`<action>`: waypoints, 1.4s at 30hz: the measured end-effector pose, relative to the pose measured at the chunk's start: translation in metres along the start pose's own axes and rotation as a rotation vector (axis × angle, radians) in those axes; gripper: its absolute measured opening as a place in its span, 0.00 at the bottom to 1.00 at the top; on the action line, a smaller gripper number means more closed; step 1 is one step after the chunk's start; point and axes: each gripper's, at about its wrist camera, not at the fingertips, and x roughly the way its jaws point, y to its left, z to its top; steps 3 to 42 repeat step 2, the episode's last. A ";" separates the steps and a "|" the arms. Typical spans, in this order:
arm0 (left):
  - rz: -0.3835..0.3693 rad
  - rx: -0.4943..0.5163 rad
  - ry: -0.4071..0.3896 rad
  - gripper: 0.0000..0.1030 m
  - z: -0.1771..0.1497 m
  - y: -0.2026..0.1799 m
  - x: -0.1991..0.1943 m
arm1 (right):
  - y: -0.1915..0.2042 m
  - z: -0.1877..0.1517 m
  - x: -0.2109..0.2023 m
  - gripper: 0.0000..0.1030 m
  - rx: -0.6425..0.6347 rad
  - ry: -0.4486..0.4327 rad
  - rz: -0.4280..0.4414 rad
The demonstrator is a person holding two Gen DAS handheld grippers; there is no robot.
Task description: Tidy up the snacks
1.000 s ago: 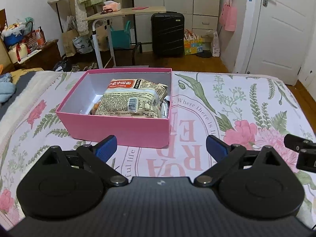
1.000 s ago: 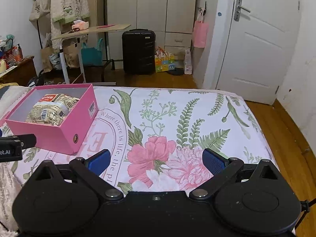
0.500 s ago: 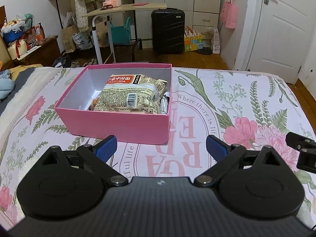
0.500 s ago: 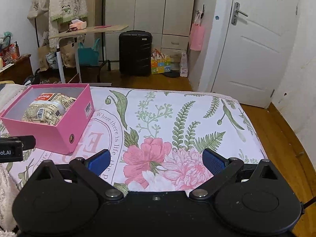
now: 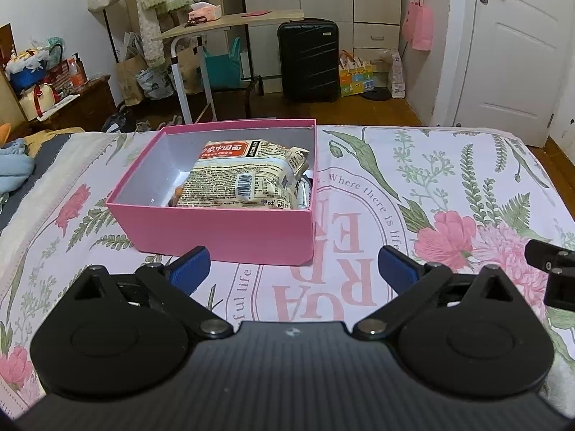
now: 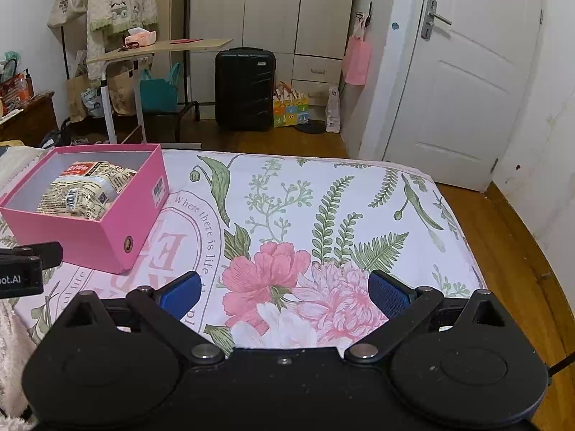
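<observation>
Both tools stood wide open and held nothing: my left tool [image 5: 293, 267] hung just short of the pink box [image 5: 222, 230] on the bed [image 5: 449, 179], my right tool [image 6: 284, 296] over bare sheet. One noodle packet [image 5: 244, 179] lay inside the box, toward its right wall.

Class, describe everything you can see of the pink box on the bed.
The pink box is a rectangular, lidless box that looks like cardboard, pink outside and pale grey-white inside. It sits flat on the floral bedspread. One side wall carries a small barcode sticker and a round metal eyelet. Inside lies a printed snack packet with a barcode. Neither gripper touches the box.
</observation>
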 end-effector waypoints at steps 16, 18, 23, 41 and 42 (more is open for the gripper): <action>-0.001 -0.004 0.004 0.99 0.000 0.001 0.000 | 0.000 0.000 0.000 0.98 0.000 0.002 -0.001; -0.001 -0.004 0.004 0.99 0.000 0.001 0.000 | 0.000 0.000 0.000 0.98 0.000 0.002 -0.001; -0.001 -0.004 0.004 0.99 0.000 0.001 0.000 | 0.000 0.000 0.000 0.98 0.000 0.002 -0.001; -0.001 -0.004 0.004 0.99 0.000 0.001 0.000 | 0.000 0.000 0.000 0.98 0.000 0.002 -0.001; -0.001 -0.004 0.004 0.99 0.000 0.001 0.000 | 0.000 0.000 0.000 0.98 0.000 0.002 -0.001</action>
